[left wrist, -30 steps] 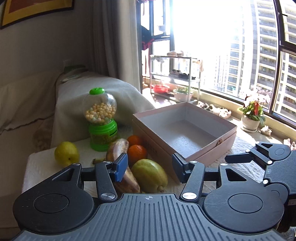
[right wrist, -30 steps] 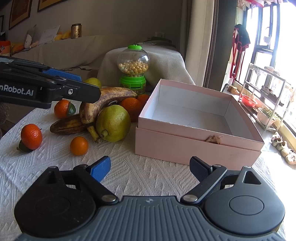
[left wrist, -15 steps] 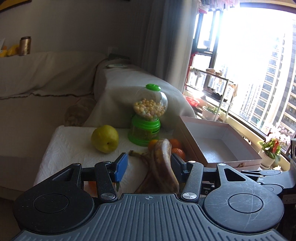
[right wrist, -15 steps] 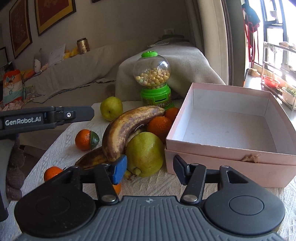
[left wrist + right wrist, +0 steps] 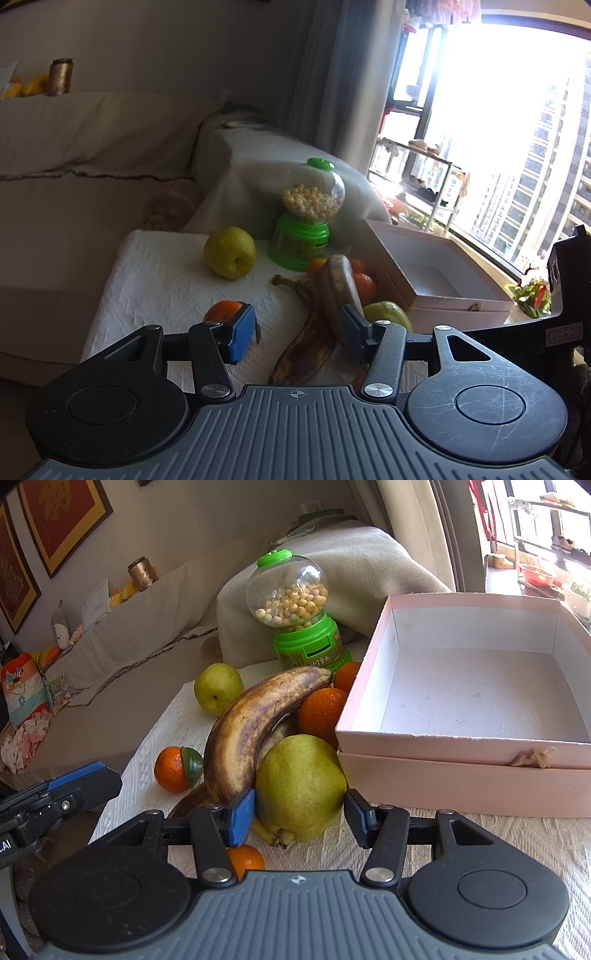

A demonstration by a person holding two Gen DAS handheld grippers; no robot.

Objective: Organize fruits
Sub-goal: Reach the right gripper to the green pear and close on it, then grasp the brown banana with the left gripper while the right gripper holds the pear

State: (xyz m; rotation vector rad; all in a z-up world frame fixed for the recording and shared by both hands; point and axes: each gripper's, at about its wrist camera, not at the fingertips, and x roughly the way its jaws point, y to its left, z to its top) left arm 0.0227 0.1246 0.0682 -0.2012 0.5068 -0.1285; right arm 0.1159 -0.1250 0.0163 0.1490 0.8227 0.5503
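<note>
My left fingers [image 5: 291,334] stand released over the counter [image 5: 155,273], a small orange [image 5: 223,311] just beyond the blue one and the brown bananas [image 5: 325,314] ahead of the dark one. My right fingers [image 5: 300,814] are closing round the green pear [image 5: 301,786], not yet clenched. I should squeeze gently at its widest part, then lift clear of the bananas toward the pink box [image 5: 461,782] on the right.
</note>
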